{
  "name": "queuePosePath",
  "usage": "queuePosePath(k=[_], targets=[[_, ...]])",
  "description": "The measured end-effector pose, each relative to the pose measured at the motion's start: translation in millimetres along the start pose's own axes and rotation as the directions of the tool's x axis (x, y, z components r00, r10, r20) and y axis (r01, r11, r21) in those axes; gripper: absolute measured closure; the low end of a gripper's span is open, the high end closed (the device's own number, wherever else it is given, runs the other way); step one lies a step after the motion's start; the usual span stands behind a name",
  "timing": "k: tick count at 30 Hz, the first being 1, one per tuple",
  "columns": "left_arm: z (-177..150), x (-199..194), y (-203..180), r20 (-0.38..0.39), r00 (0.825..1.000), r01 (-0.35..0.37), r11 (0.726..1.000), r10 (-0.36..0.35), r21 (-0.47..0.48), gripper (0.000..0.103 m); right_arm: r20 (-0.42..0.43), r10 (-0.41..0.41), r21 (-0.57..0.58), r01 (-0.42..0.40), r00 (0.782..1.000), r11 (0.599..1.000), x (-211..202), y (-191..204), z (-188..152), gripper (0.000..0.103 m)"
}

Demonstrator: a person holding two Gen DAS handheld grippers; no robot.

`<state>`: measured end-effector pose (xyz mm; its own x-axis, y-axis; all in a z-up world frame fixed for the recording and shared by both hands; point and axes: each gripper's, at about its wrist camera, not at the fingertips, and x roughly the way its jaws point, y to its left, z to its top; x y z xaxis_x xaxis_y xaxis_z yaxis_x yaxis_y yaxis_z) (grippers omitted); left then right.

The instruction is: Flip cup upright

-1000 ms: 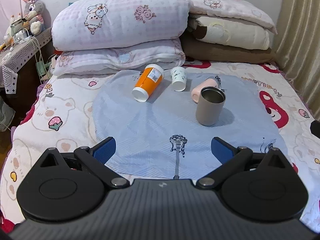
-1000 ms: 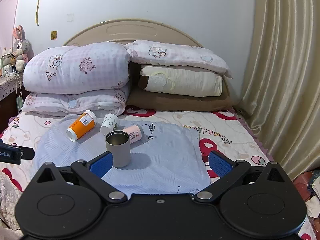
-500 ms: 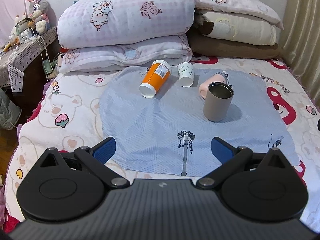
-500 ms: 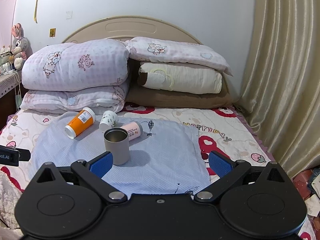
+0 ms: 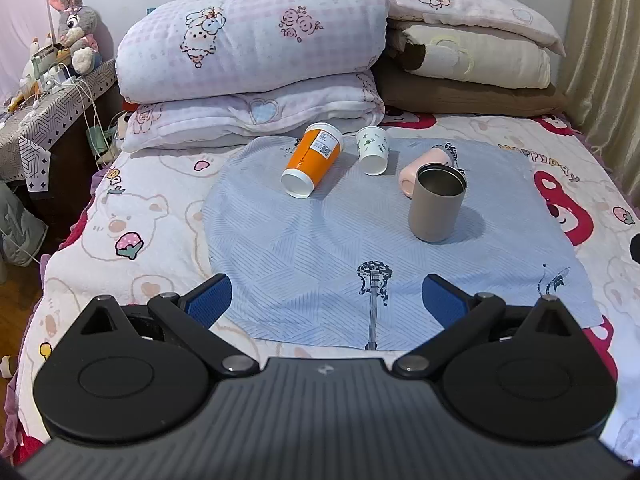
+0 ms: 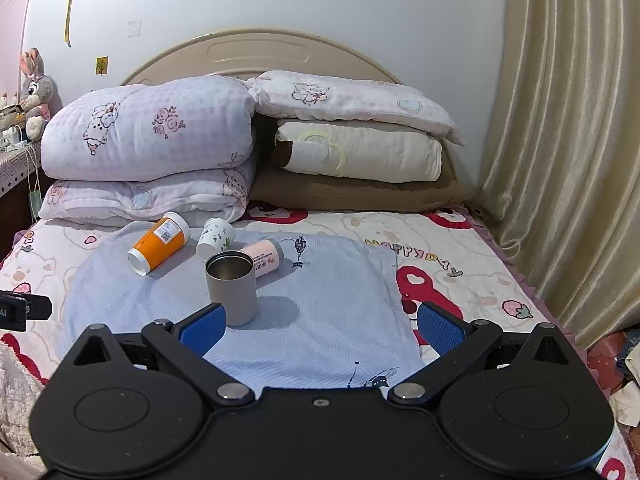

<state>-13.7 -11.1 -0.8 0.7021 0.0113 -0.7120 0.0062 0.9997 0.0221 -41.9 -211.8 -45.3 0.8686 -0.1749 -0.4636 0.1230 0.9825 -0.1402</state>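
Observation:
Several cups lie on a light blue cloth [image 5: 304, 248] on the bed. A grey metal cup [image 5: 437, 202] [image 6: 232, 286] stands upright, mouth up. An orange cup [image 5: 314, 158] [image 6: 159, 243] lies on its side. A small white patterned cup [image 5: 373, 149] [image 6: 216, 237] lies tipped beside it. A pink cup [image 5: 414, 168] [image 6: 266, 256] lies on its side behind the grey one. My left gripper [image 5: 326, 302] is open and empty, well short of the cups. My right gripper [image 6: 320, 326] is open and empty, its left finger just in front of the grey cup.
Stacked pillows [image 5: 256, 52] and folded quilts [image 6: 360, 152] fill the head of the bed. A side table with cables and a plush rabbit [image 5: 76, 24] stands at the left. A curtain [image 6: 568, 160] hangs at the right. The left gripper's tip [image 6: 24, 310] shows at the right view's left edge.
The left gripper has drawn back and risen a little, so the cups look farther away. The right gripper has shifted slightly. No cup has moved.

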Motion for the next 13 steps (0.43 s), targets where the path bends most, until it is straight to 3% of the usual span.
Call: queuePosePath(k=[13], targets=[[1.9,0.4,2.1,-0.012,1.0,-0.013,1.0,0.013,0.001,0.0,-0.006,-0.01,-0.006,0.01,1.0,1.0,-2.9,1.6,0.1,0.0]])
